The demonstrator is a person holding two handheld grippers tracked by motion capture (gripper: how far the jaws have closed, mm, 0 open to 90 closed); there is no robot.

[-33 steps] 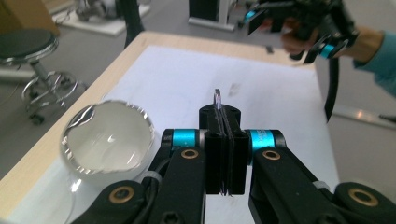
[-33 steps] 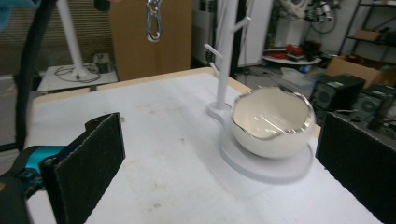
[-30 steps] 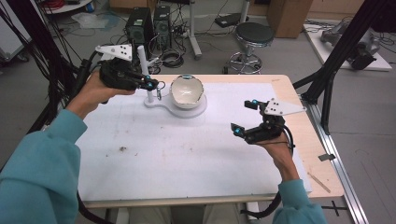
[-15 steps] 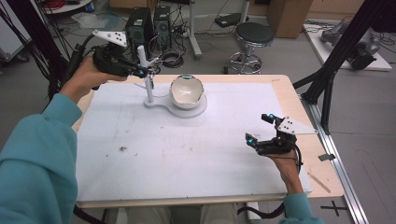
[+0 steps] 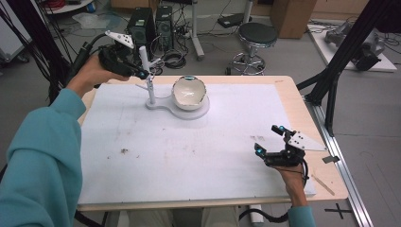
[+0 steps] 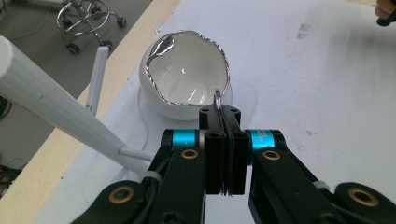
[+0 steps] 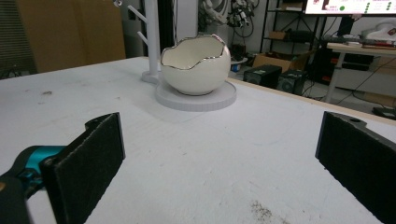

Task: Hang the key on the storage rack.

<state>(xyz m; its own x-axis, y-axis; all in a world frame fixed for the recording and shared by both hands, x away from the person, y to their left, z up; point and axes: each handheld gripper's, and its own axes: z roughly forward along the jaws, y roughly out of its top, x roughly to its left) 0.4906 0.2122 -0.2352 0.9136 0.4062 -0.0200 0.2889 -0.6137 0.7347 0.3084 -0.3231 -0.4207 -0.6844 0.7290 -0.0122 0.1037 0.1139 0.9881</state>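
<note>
A white egg-shaped bowl (image 5: pixel 189 92) with a jagged silver rim sits on a round white base (image 5: pixel 197 113) at the far middle of the table. A white post with side pegs (image 5: pixel 150 90) rises from that base. My left gripper (image 5: pixel 142 74) hangs beside the post's upper pegs, left of the bowl. In the left gripper view, the left gripper (image 6: pixel 223 116) is shut on a thin silver ring (image 6: pixel 217 97) whose edge sticks out above the bowl (image 6: pixel 187 79). My right gripper (image 5: pixel 268 139) rests low near the table's right front, open and holding nothing. Its pads (image 7: pixel 88 158) frame the bowl (image 7: pixel 196 65).
The white table mat (image 5: pixel 189 156) carries a few dark smudges at the left front. The wooden table edge (image 5: pixel 312 137) runs along the right. Behind the table stand a black stool (image 5: pixel 257 35), computer towers (image 5: pixel 151 23) and cables on the floor.
My left hand has drawn up and back towards the post's upper pegs with the ring. My right hand has sunk and slid towards the near right corner, jaws still open.
</note>
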